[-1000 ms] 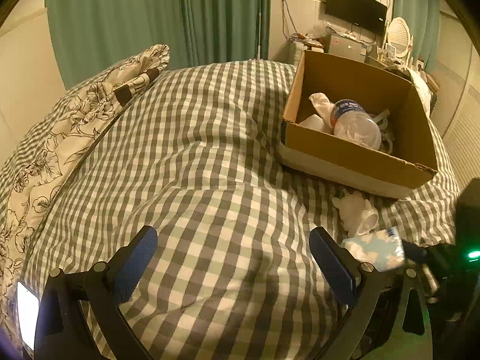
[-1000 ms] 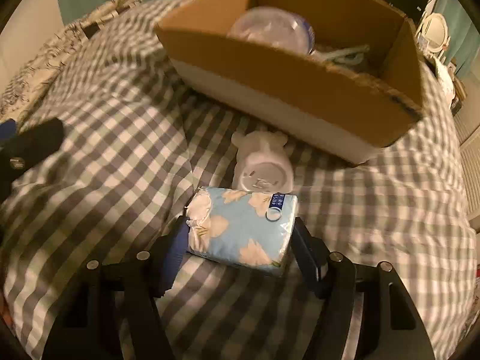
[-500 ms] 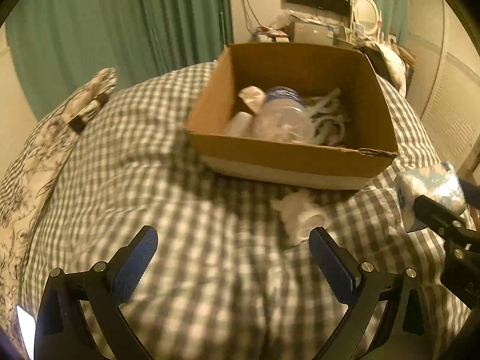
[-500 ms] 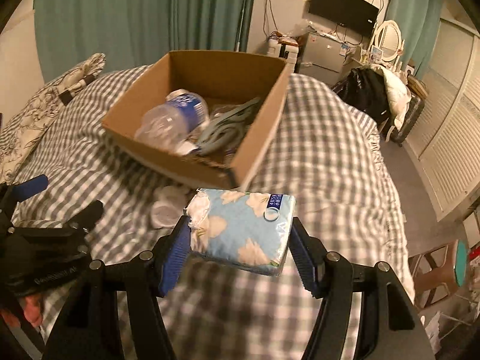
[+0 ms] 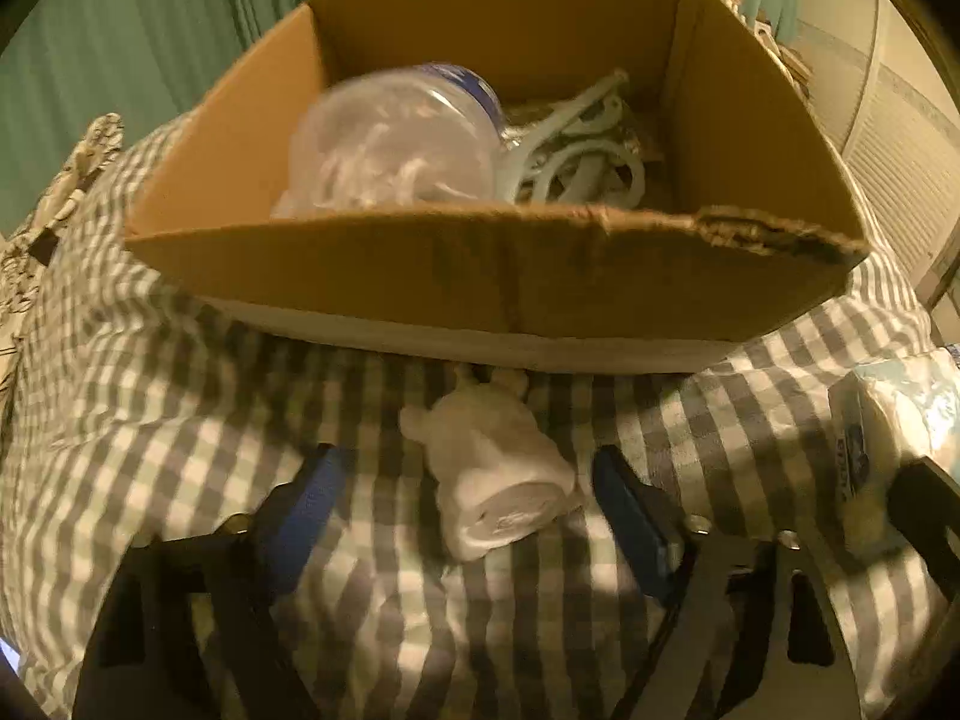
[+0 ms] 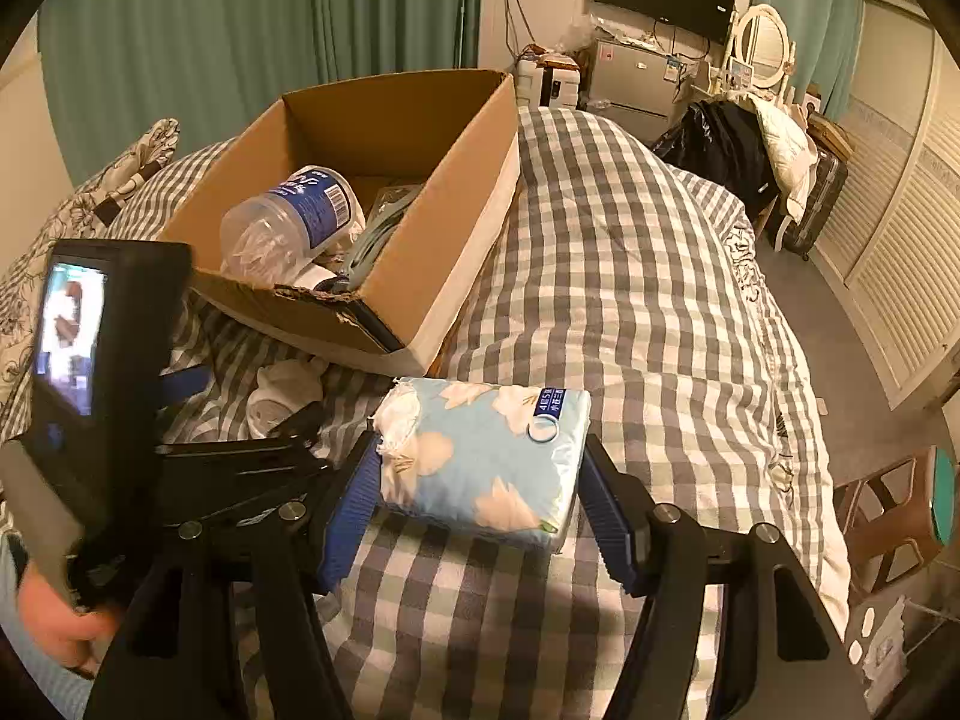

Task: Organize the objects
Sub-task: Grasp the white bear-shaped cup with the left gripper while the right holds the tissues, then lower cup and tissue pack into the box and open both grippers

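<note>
A small white bear-shaped figure (image 5: 498, 468) lies on its side on the checked bedspread (image 5: 180, 420), just in front of the cardboard box (image 5: 480, 288). My left gripper (image 5: 474, 510) straddles the figure and its jaws are closing; the blue pads are not touching it. My right gripper (image 6: 480, 480) is shut on a blue floral tissue pack (image 6: 486, 450), held above the bed near the box's front right corner. The box (image 6: 462, 240) holds a clear plastic bottle (image 6: 288, 210) and pale hangers (image 5: 576, 150). The tissue pack (image 5: 888, 420) also shows at the left view's right edge.
A floral pillow (image 6: 120, 180) lies left of the box. Green curtains (image 6: 240, 30) hang behind the bed. The bed's edge drops off at the right, with a stool (image 6: 888, 516), a suitcase (image 6: 816, 198) and a cluttered dresser beyond. A hand (image 6: 54, 618) holds the left gripper's handle.
The left gripper swung right toward the box and sank over the white figure, its jaws narrowing. The right gripper lifted the tissue pack off the bed and carried it to the box's right.
</note>
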`<state>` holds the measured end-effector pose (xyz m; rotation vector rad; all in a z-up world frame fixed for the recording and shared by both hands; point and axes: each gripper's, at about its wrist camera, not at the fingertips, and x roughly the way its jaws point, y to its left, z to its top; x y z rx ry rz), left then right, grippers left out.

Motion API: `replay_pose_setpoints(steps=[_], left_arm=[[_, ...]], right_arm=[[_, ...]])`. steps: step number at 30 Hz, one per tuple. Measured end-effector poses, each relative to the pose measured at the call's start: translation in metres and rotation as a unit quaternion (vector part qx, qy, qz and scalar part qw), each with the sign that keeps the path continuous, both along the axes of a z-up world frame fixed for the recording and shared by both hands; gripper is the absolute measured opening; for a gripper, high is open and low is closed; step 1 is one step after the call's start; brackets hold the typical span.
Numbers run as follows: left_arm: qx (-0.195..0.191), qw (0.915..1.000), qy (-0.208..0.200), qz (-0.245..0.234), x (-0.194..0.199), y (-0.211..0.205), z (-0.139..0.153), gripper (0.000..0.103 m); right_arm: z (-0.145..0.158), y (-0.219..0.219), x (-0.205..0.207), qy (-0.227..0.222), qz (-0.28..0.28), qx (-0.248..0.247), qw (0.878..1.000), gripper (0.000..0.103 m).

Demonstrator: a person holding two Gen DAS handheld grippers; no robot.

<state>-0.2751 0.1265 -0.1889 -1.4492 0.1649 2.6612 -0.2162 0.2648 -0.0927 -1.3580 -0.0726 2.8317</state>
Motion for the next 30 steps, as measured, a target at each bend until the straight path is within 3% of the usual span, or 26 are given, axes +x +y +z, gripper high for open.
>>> replay_pose_setpoints(steps=[4, 14, 30], left_arm=[[0.017, 0.9996, -0.019, -0.013, -0.004, 0.000, -0.012, 0.059], [0.039, 0.9991, 0.004, 0.014, 0.037, -0.029, 0.015, 0.058], [0.054, 0.9940, 0.095, 0.007, 0.107, -0.052, 0.117, 0.057]], right_arm=[[-0.005, -0.002, 0.000, -0.006, 0.002, -0.003, 1.000, 0.064], [0.006, -0.008, 0.017, 0.005, -0.005, 0.005, 1.000, 0.064], [0.075, -0.028, 0.078, 0.068, 0.008, 0.020, 0.997, 0.064]])
